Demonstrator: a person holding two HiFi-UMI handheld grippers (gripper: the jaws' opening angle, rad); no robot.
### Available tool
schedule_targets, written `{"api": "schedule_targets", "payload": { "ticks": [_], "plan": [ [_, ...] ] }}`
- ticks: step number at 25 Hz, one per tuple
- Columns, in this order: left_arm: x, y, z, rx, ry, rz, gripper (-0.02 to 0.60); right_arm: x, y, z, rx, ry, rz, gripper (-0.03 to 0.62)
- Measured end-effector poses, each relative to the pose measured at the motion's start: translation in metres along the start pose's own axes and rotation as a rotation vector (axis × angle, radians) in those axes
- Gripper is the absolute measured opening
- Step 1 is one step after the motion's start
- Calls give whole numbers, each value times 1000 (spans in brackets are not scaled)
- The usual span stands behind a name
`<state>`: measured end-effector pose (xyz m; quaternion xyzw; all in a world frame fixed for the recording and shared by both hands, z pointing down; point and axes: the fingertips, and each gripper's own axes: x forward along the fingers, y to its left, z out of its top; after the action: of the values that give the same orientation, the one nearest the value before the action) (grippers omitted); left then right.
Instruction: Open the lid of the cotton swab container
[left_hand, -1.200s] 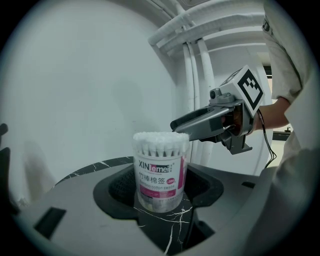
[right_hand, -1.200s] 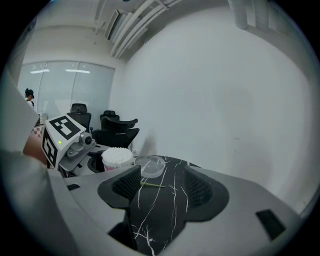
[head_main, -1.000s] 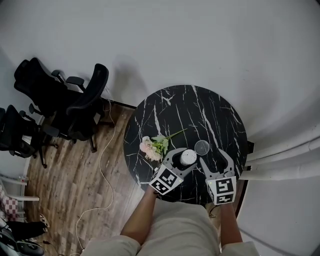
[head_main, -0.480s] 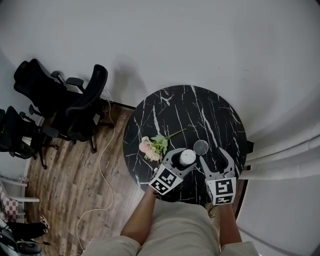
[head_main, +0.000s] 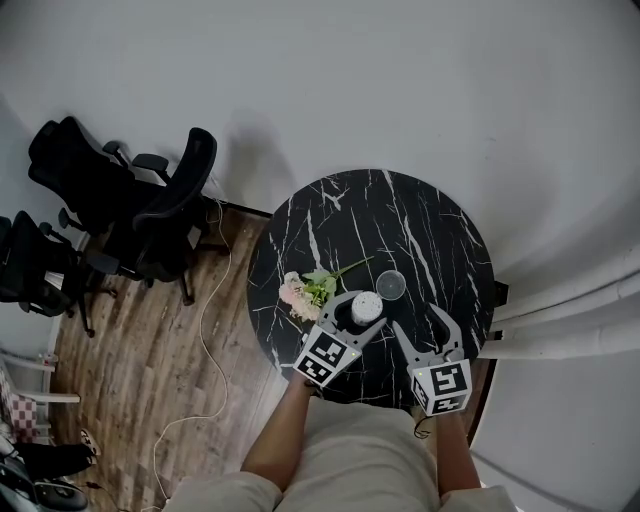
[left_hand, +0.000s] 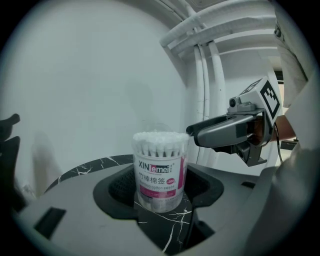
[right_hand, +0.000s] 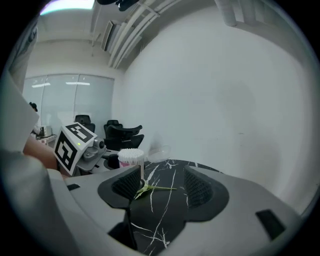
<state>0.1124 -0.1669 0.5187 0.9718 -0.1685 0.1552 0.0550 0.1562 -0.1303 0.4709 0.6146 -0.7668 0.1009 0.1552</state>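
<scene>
- Black marbled round surface (head_main: 400, 220) carries the cotton swab container (head_main: 366, 307); flowers (head_main: 305, 292) lie just beside it
- Opening looks done: the clear lid (head_main: 390, 285) lies on the surface near the container; the swab tips stand bare
- Left gripper (left_hand: 160, 186) has its jaws pressed against the container's sides, holding it upright
- Right gripper (head_main: 416, 320) has its jaws wide with nothing between them; what remains is probably a gentle release, so the container does not tip

- Office by the look: black swivel chairs (head_main: 150, 215) clustered on wood-plank floor (head_main: 130, 370).
- Glass partition walls (right_hand: 65, 97) reflecting strip ceiling lights.
- Round black marble table (head_main: 420, 230) beside plain white wall (head_main: 400, 90).
</scene>
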Motion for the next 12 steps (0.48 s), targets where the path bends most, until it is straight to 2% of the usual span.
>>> {"api": "schedule_targets", "payload": {
  "ticks": [6, 12],
  "plan": [
    [-4, 18, -7, -29, 16, 92, 264, 0, 4, -16, 111, -8, 41, 295],
    [-6, 23, -6, -63, 6, 123, 264, -6, -2, -31, 211, 6, 18, 295]
  ]
}}
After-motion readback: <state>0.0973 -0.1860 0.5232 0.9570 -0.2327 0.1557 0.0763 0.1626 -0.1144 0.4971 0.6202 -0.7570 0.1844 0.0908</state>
